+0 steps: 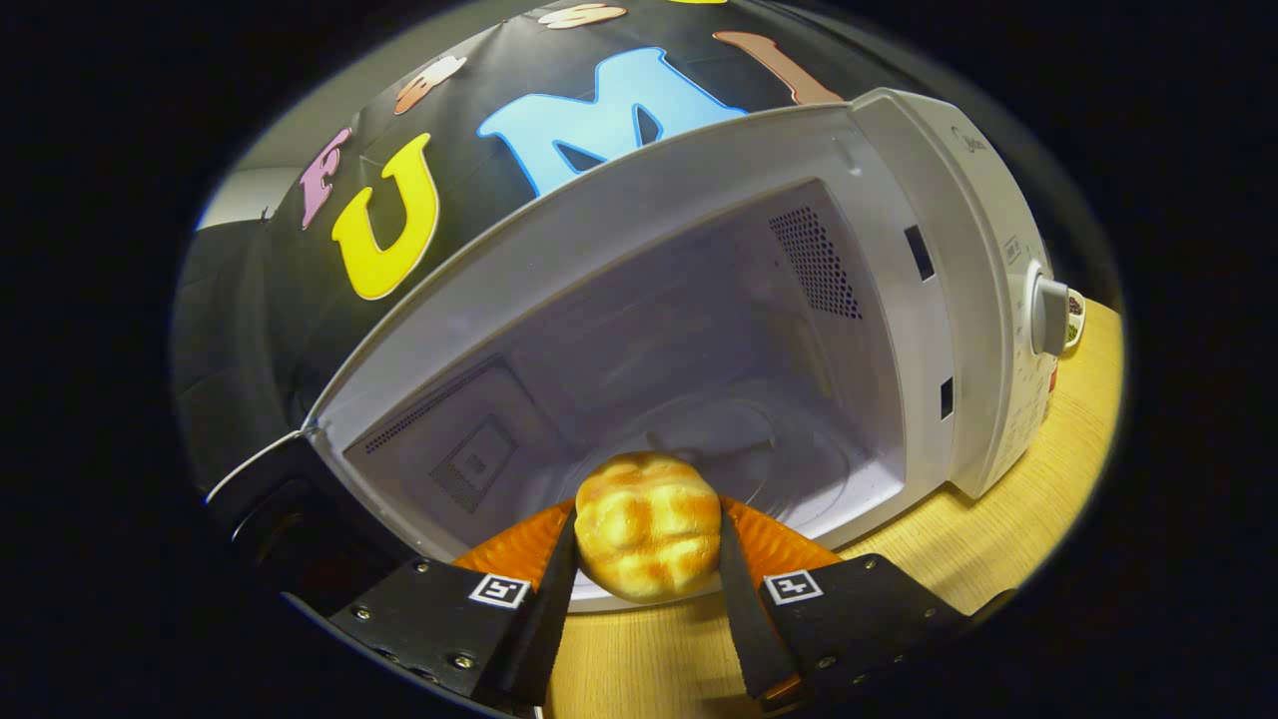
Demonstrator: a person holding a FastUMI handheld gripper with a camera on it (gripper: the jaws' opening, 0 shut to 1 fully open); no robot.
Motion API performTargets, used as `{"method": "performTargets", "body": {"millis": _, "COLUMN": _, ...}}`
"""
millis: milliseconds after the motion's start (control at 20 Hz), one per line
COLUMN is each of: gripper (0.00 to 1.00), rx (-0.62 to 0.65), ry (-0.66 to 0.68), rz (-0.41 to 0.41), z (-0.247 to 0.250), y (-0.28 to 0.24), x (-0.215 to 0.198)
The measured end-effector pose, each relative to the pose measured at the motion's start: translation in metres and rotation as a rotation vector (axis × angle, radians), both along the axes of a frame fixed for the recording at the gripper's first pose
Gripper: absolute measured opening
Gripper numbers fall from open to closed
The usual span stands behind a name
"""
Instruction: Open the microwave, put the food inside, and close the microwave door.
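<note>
1. Lower centre of the frame: the gripper is clamped on a bread roll, one finger pressed to each flank of it, with the microwave's mouth just ahead.
2. The roll is round, golden and glossy, its crust scored into a grid of puffed squares. It looks light and soft, likely to dent under a hard squeeze, so a gentle grip across its widest part, as held here, suits it; the sheen hints that it could slip a little.
3. Behind the roll, an orange ridged plate fans out to either side. Whether the roll rests on it or is held just above it cannot be told from this angle.
4. Centre of the frame: the microwave stands open, its cavity pale, smooth and boxy, with perforated vent panels on the side walls and a round glass turntable on the floor. The food sits at the threshold, not yet inside.
5. Right of the frame: the white control panel carries a round knob.
6. Lower left: the dark door hangs swung aside, its detail lost in shadow.
7. Lower right: a light wooden table, fine-grained and matt, bears the oven.
</note>
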State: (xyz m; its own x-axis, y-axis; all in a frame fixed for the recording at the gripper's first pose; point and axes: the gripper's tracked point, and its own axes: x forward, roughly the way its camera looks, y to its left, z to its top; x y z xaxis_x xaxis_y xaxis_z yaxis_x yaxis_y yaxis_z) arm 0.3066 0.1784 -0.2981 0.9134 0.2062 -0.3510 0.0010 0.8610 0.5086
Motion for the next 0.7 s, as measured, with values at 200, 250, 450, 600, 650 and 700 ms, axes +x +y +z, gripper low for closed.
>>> {"method": "performTargets", "body": {"millis": 200, "gripper": 0.75, "rx": -0.020, "ry": 0.014, "rz": -0.028, "z": -0.015, "y": -0.003, "x": 0.019}}
{"method": "performTargets", "body": {"millis": 250, "gripper": 0.75, "rx": -0.019, "ry": 0.016, "rz": -0.032, "z": -0.018, "y": -0.002, "x": 0.022}}
{"method": "performTargets", "body": {"millis": 450, "gripper": 0.82, "rx": -0.032, "ry": -0.004, "rz": -0.038, "z": -0.017, "y": -0.002, "x": 0.026}}
{"method": "performTargets", "body": {"millis": 600, "gripper": 0.88, "rx": -0.068, "ry": -0.018, "rz": -0.029, "z": -0.015, "y": -0.004, "x": 0.024}}
{"method": "performTargets", "body": {"millis": 650, "gripper": 0.93, "rx": -0.085, "ry": -0.034, "rz": -0.030, "z": -0.010, "y": -0.004, "x": 0.024}}
{"method": "performTargets", "body": {"millis": 700, "gripper": 0.98, "rx": -0.104, "ry": -0.052, "rz": -0.035, "z": -0.004, "y": -0.006, "x": 0.024}}
